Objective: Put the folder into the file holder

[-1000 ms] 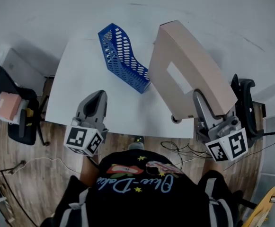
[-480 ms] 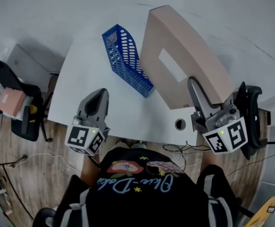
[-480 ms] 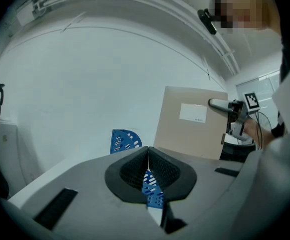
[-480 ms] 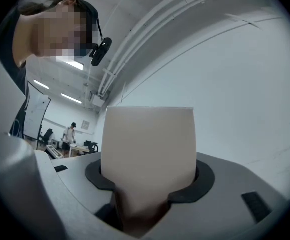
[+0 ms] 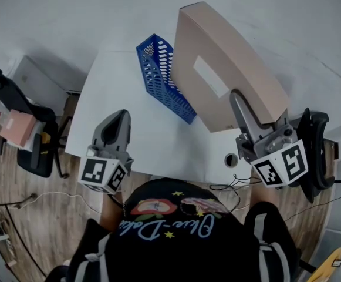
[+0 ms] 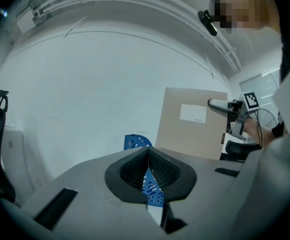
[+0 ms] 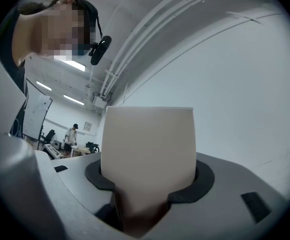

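Observation:
A big beige box folder (image 5: 229, 69) with a white label is held up over the right side of the white table (image 5: 135, 137). My right gripper (image 5: 238, 101) is shut on its near edge, and the folder (image 7: 147, 144) fills the space between the jaws in the right gripper view. The blue slotted file holder (image 5: 164, 81) stands on the table just left of the folder, its open top toward the far side. My left gripper (image 5: 117, 122) hovers over the table's near left edge, shut and holding nothing. From there I see the holder (image 6: 136, 143) and folder (image 6: 192, 121) ahead.
A black office chair (image 5: 17, 140) and a pinkish box (image 5: 16, 128) stand left of the table. Another black chair (image 5: 318, 151) is at the right. A round cable hole (image 5: 231, 159) sits in the table's near right corner. Cables lie on the wooden floor.
The right gripper has carried the folder leftward, so its left edge now stands right beside the blue holder. The left gripper has shifted slightly.

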`<state>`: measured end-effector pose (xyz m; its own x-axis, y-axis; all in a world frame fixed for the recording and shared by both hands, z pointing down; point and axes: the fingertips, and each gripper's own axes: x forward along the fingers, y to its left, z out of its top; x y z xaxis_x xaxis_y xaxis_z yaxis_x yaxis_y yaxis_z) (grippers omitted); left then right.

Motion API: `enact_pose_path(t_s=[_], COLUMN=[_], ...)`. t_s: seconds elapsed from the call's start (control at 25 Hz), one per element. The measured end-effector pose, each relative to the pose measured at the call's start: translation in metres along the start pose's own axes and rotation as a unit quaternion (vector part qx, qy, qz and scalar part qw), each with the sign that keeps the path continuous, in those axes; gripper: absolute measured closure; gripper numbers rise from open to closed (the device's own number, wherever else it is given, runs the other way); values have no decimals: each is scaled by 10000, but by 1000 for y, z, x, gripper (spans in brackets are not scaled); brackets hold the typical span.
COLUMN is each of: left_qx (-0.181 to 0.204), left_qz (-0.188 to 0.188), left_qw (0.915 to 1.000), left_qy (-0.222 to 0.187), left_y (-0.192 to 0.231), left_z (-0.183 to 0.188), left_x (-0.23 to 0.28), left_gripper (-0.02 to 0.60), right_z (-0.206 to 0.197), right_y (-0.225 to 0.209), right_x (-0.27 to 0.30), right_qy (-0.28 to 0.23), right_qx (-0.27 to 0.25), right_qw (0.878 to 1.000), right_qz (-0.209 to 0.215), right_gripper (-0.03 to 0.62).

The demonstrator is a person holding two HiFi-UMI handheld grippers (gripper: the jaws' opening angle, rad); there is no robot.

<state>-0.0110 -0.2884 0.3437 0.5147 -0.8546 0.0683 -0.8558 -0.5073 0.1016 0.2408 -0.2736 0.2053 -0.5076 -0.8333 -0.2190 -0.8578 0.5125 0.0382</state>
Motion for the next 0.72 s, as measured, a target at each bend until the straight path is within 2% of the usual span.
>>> enact_pose_path(t_s=[0.48,0.72], left_qx=[-264,-295], left_qz=[-278,-249], left_qw=[9993,9992], left_qy=[0,-39], left_y=[12,19], left_z=[-6,-5], left_x=[20,20], left_gripper=[577,577], right_z=[0,0], right_y=[11,11], right_x=[9,21], right_qy=[62,-27], right_qx=[163,250], right_qw=[9998,9995], right_qz=[27,180], right_gripper=[345,345])
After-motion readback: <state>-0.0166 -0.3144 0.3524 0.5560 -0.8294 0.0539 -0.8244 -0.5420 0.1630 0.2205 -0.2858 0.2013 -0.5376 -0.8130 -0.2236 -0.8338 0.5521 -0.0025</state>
